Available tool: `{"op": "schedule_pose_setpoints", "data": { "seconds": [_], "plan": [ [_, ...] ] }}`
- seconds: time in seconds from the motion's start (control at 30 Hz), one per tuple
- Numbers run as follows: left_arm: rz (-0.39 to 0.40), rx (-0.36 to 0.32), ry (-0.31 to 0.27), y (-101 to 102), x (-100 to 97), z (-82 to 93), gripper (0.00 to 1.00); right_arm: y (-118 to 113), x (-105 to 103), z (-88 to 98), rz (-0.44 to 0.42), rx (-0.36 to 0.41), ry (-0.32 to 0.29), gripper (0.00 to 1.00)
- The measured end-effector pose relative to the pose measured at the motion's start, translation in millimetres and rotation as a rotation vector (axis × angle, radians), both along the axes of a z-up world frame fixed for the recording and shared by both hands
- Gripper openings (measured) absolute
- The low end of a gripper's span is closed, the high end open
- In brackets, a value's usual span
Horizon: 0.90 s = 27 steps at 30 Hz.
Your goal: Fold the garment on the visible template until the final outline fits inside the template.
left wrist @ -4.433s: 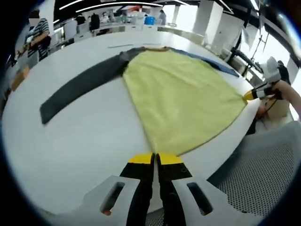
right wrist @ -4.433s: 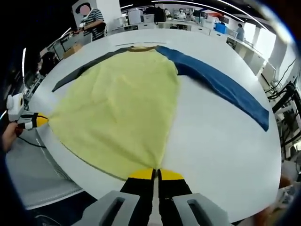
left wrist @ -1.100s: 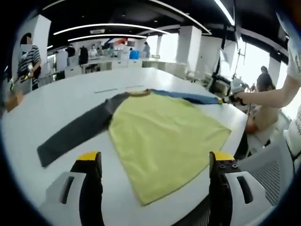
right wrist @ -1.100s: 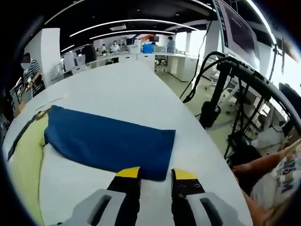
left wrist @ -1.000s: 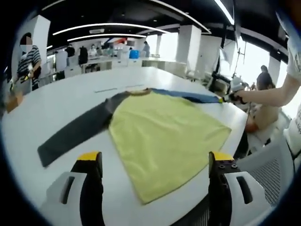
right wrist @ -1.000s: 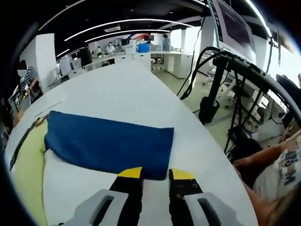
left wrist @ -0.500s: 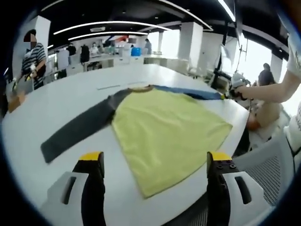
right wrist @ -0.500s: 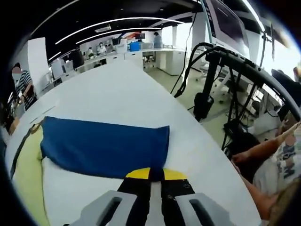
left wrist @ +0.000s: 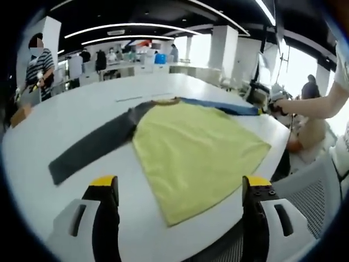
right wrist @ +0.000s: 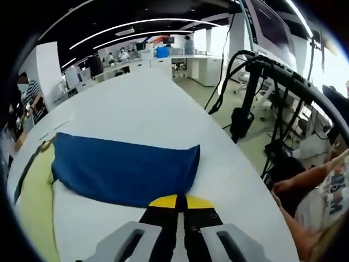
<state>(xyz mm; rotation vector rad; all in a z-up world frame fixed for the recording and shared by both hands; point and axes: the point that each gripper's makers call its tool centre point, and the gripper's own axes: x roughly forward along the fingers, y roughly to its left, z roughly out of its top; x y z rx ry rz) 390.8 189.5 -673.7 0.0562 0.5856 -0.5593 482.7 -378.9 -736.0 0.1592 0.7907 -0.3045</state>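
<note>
**Yellow-bodied garment, flat on white table, right sleeve end gripped**

Yellow body panel of the garment (left wrist: pixel 196 150) lies spread flat on the white table (left wrist: pixel 82 117), its lower corner near the table's near edge in the left gripper view. Brown neckband at the far end of the body. No template outline can be made out on the table.

Dark grey sleeve (left wrist: pixel 95 144): extended flat, running out to the left of the body in the left gripper view, well apart from both jaws.

Blue sleeve (right wrist: pixel 122 169): laid out flat across the table in the right gripper view; its cuff edge touches the tips of that view's jaws. Also seen in the left gripper view as a thin blue strip beyond the yellow body, reaching towards the table's right edge.

Left gripper (left wrist: pixel 177 183): jaws spread wide apart, yellow-tipped, nothing between them; held above the near table edge, with the yellow body's lower corner showing between them.

Right gripper (right wrist: pixel 177 203): jaws pressed together, pinching the blue sleeve at its cuff edge. Seen far off in the left gripper view at the table's right edge, held by a person's hand (left wrist: pixel 283 103).

Surroundings: person in a striped top (left wrist: pixel 38 68) standing beyond the far left of the table; black cables and stand (right wrist: pixel 256 93) off the table's right side; grey mesh chair (left wrist: pixel 313 191) by the near edge.
</note>
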Motion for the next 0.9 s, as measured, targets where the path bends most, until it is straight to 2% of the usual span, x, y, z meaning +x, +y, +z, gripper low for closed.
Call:
{"op": "schedule_pose_setpoints", "data": {
  "seconds": [0.23,0.4,0.67,0.9],
  "plan": [
    [0.027,-0.029,-0.004,5.0,1.6,0.1,0.93,3.5,5.1,11.8,0.024,-0.012,-0.024,0.0],
    [0.021,-0.021,0.0,4.7,1.2,-1.3,0.93,11.7,13.1,22.0,0.045,-0.008,-0.052,0.0],
    [0.016,-0.019,0.004,4.9,-0.1,-2.2,0.94,28.9,30.6,38.8,0.115,-0.018,-0.091,0.0],
    [0.011,-0.02,0.006,4.2,-1.3,-2.3,0.94,43.0,41.9,50.1,0.187,-0.062,-0.102,0.0]
  ]
}}
